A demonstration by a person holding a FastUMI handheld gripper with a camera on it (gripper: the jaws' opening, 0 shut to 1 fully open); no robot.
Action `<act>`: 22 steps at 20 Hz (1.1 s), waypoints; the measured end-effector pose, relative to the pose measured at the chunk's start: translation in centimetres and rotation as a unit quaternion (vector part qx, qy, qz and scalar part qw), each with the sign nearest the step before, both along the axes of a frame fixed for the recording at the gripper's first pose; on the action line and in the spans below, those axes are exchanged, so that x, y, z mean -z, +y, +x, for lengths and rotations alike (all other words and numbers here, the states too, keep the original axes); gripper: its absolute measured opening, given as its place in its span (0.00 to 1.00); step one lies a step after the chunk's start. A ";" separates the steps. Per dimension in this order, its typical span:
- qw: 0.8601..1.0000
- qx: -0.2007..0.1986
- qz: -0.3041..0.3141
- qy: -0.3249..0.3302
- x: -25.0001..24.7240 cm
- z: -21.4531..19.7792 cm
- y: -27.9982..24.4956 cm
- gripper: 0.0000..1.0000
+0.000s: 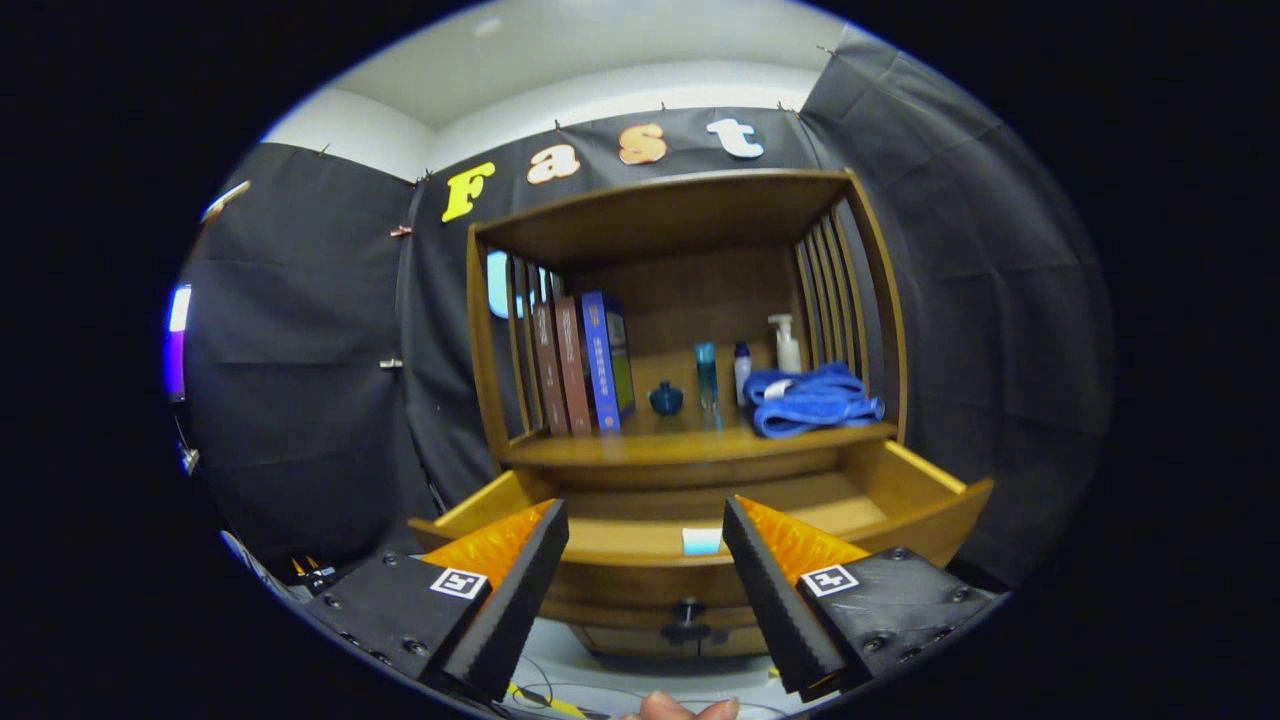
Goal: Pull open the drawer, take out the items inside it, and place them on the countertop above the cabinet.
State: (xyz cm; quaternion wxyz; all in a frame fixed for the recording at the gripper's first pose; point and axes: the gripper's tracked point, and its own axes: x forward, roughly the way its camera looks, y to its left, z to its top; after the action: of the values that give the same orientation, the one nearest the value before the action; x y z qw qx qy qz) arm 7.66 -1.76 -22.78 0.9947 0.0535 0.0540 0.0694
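Already the drawer [905, 500] stood pulled out toward the gripper [645, 560], so the opening step looked done and the emptying step was in hand. From the gripper view, the fingers were spread wide and held nothing, hovering near the drawer's front wall with the knob [688, 610] below and between them. A small pale item [701, 541] lay inside the drawer just behind the front wall, right between the fingertips and a little beyond them; the rest of the drawer floor that could be seen looked bare. On the countertop [690, 447] above, a blue towel [812, 400] sat at the right, with a pump bottle [787, 345], a small bottle [741, 371], a tall teal bottle [706, 381] and a round blue bottle [666, 398] toward the middle, and books [585, 365] upright at the left. Judging from that, the next move called for dipping the fingers over the front wall, closing on the pale item, then lifting it to a free spot on the countertop. Writing ran down the book spines, but it was too small to read; no brand could be made out on the bottles.
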 end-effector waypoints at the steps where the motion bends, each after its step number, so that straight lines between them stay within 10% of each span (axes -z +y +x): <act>1: 1.000 0.001 -0.011 -0.012 -1.7 0.8 -0.1 0.99; 12: 0.975 -0.094 -0.016 0.199 -0.7 8.0 3.4 0.99; 22: 0.884 -0.065 -0.048 0.461 12.7 10.7 1.6 1.00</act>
State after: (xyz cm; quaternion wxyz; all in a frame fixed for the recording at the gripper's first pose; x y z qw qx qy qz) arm 18.36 -0.12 -35.49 0.8523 0.0282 0.5128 0.0990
